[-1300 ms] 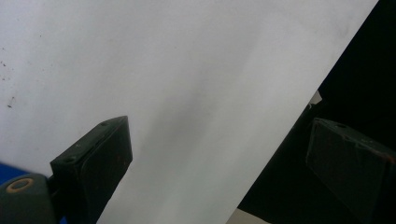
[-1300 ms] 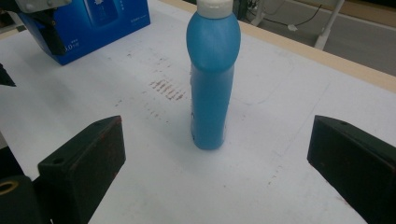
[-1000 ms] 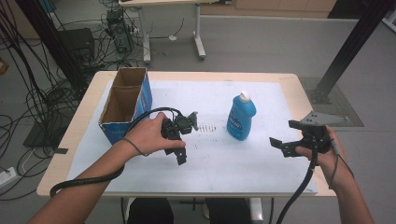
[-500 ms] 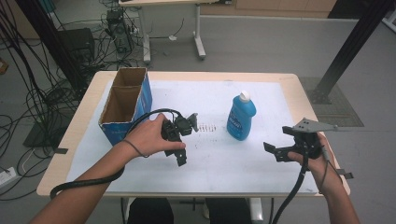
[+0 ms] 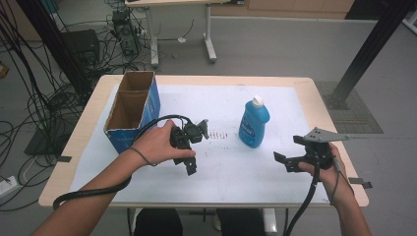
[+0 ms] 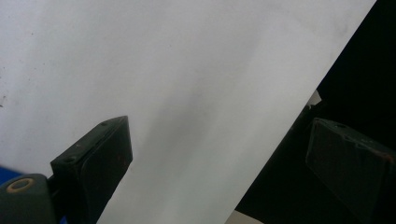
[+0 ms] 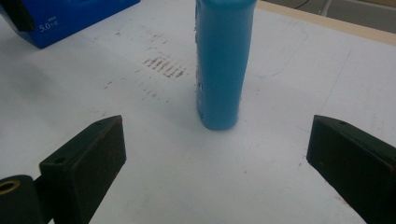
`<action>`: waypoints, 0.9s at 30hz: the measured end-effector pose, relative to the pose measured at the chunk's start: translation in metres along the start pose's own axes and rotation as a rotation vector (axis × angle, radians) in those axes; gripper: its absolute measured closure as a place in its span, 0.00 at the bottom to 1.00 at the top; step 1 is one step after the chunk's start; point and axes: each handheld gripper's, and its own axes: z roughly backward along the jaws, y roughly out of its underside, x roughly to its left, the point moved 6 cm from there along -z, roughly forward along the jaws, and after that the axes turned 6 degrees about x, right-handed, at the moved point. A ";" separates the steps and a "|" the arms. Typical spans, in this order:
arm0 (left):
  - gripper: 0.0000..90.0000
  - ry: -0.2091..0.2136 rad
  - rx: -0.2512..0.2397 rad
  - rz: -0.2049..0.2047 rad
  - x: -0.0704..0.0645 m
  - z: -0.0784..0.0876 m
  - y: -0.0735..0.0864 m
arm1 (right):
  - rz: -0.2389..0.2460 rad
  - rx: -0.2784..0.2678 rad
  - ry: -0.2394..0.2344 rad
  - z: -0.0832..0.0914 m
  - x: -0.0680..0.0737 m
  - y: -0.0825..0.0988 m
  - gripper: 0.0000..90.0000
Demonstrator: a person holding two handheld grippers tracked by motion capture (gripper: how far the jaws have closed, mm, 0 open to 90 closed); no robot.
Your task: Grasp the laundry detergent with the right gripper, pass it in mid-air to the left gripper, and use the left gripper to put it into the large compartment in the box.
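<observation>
I am lining up my right hand-held gripper [image 5: 290,161] on the blue bottle [image 5: 254,122], which stands upright on the white sheet covering the bench [image 5: 314,91], a little right of centre and well apart from the open blue cardboard box [image 5: 133,110] at the left. In the right gripper view the bottle [image 7: 220,65] sits ahead, squarely between my two spread jaws, with bare sheet between it and them, so that gripper is open and holds nothing. My left hand-held gripper [image 5: 194,147] rests low over the sheet near the middle of the bench; in the left gripper view its jaws stand wide apart with nothing between them, the white sheet and its edge beyond. I judge this to be the approach, before any grasp. The next move calls for pushing the right gripper forward, level, until the jaws flank the bottle's body low down, then closing squarely so the tall, narrow bottle does not tip.
</observation>
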 end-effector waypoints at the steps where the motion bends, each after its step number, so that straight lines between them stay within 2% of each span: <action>1: 0.08 -0.002 -0.001 -0.005 0.000 0.000 -0.001 | -0.001 -0.004 -0.002 -0.003 0.000 0.000 0.05; 12: 0.08 -0.001 -0.002 -0.001 0.000 0.000 -0.003 | 0.000 -0.034 0.001 -0.018 0.001 0.000 0.05; 18: 0.08 0.005 -0.004 0.002 0.000 -0.001 -0.003 | 0.001 -0.064 0.004 -0.029 0.002 0.007 0.05; 27: 0.08 0.007 -0.004 -0.002 0.002 -0.004 -0.001 | -0.003 -0.085 0.007 -0.037 0.001 0.010 0.05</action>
